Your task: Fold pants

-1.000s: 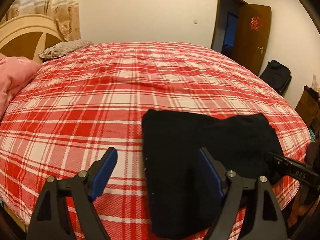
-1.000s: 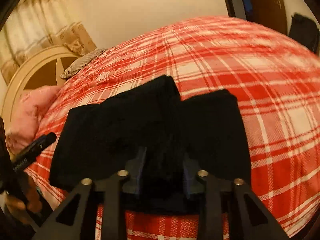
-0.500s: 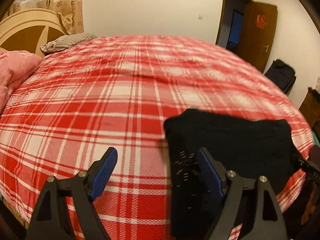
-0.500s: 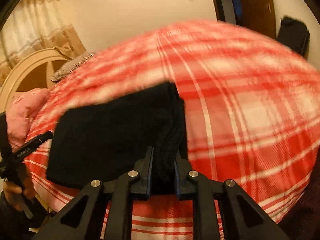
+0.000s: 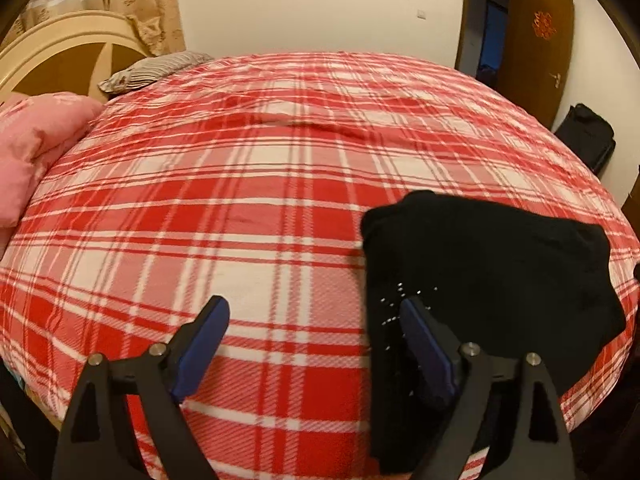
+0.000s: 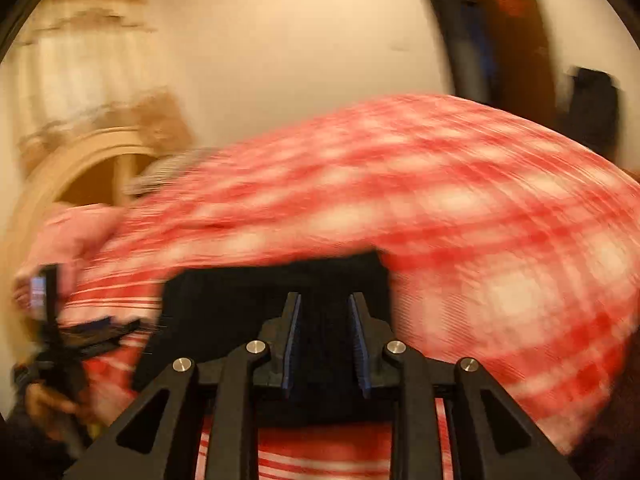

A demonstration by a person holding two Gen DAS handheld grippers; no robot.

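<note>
- Left wrist view: the left claw [image 5: 312, 344] is hovering spread wide over the bed [image 5: 240, 184], gripping nothing. The black pants [image 5: 488, 264] are lying folded near the bed's right edge, with one finger [image 5: 426, 344] over their left edge. Closing here risks dragging that edge and spoiling the fold.
- Right wrist view: blurred. The right claw [image 6: 324, 336] is standing partly parted over the pants [image 6: 248, 300]; whether cloth is sitting between its pads, I cannot tell. Pulling away fast risks snagging the top layer and tugging the bundle off the edge.
</note>
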